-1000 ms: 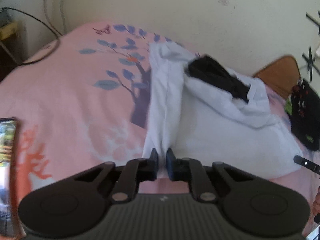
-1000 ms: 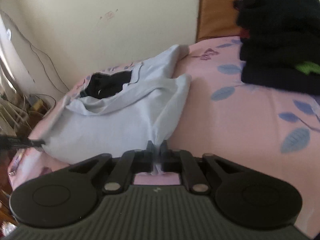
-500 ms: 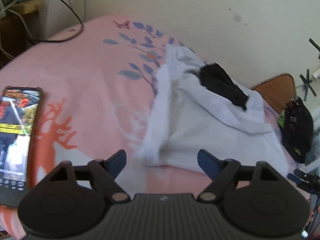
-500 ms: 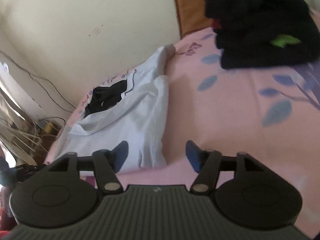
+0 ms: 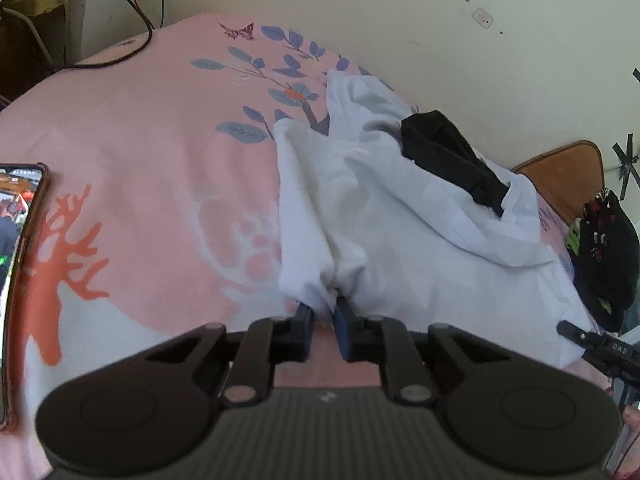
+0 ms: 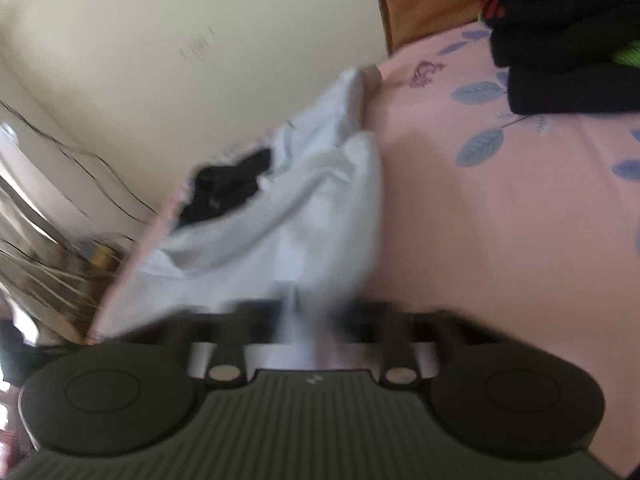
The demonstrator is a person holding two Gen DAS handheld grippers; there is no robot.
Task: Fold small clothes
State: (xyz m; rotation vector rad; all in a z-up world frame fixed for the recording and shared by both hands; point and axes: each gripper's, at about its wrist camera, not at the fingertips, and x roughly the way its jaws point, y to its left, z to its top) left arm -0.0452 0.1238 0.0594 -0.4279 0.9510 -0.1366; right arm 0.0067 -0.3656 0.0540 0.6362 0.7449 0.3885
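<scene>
"DAS" — on right gripper (image 5: 600, 350)

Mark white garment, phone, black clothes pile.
white garment (image 5: 392, 248), left wrist view, middle of cloth.
phone (image 5: 16, 248), left wrist view, lit screen.
black clothes pile (image 6: 560, 36), right wrist view, upper folds.

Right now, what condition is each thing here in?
White shirt: crumpled, partly folded, pinched at its near hem.
Left gripper: shut on the hem.
Right gripper: blurred, cloth between its fingers.
Black garment: bunched on the shirt.
Phone: screen lit.
</scene>
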